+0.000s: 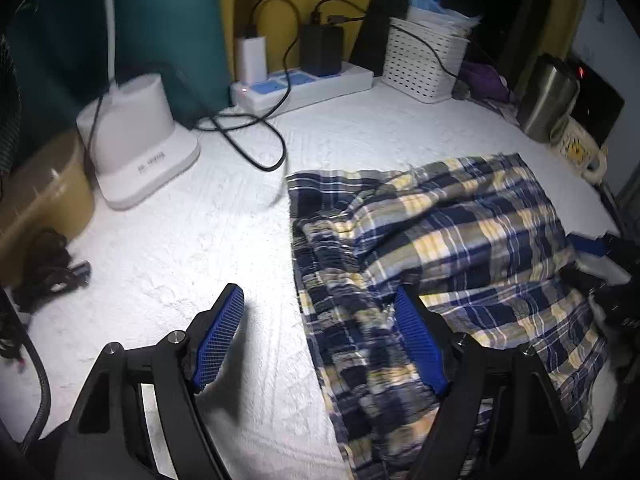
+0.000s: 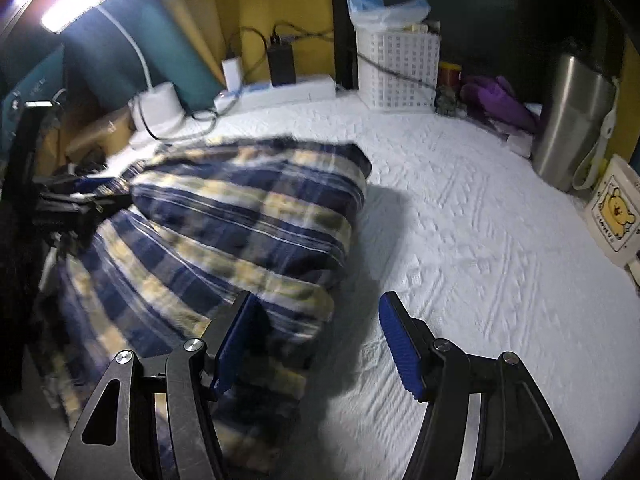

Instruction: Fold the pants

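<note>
One pair of plaid pants [image 1: 440, 240] lies bunched and partly doubled over on the white quilted desk [image 1: 200, 240]. Two tools work at it: the left tool [image 1: 320, 300] hangs with its two blue pads spread wide, one above bare cover, the other over the cloth's left edge; the right tool [image 2: 316, 312] is likewise spread, gripping nothing, at the pants' near right edge. At the far side sit one white lamp base [image 1: 136, 140], one power strip [image 1: 304, 84] carrying two chargers, one white basket [image 1: 424, 60], one steel flask [image 2: 572, 120] and one bear mug [image 2: 612, 212].
</note>
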Motion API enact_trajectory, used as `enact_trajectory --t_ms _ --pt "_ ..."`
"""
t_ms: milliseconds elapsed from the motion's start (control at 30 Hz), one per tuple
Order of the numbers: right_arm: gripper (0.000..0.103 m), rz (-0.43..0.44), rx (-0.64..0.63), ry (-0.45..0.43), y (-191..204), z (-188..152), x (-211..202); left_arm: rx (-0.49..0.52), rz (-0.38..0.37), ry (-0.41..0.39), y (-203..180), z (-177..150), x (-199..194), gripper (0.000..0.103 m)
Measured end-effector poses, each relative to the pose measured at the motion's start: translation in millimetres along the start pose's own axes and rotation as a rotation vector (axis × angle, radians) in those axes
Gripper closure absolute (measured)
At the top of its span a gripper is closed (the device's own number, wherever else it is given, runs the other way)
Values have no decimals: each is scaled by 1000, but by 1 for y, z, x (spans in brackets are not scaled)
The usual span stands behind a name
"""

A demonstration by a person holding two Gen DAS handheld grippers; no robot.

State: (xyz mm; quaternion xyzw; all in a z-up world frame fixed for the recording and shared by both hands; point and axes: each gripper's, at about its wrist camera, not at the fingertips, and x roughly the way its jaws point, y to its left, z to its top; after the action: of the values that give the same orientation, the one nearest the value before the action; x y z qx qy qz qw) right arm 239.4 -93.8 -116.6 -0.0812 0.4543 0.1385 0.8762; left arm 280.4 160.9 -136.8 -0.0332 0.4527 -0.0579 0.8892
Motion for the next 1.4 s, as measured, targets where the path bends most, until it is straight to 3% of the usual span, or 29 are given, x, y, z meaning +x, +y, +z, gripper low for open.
enact_trajectory --t_ms 200,500,967,1400 --pt "35 -25 -10 -8 -1 4 4 -20 3 -16 0 8 -5 25" --pt "34 -40 10 -55 -9 13 -11 -5 -60 -55 -15 20 -17 25" --pt "34 -55 18 -80 -19 23 -17 26 -93 -16 -23 20 -7 25" --pt "34 -31 37 -38 -24 27 7 28 -162 50 -19 22 15 25"
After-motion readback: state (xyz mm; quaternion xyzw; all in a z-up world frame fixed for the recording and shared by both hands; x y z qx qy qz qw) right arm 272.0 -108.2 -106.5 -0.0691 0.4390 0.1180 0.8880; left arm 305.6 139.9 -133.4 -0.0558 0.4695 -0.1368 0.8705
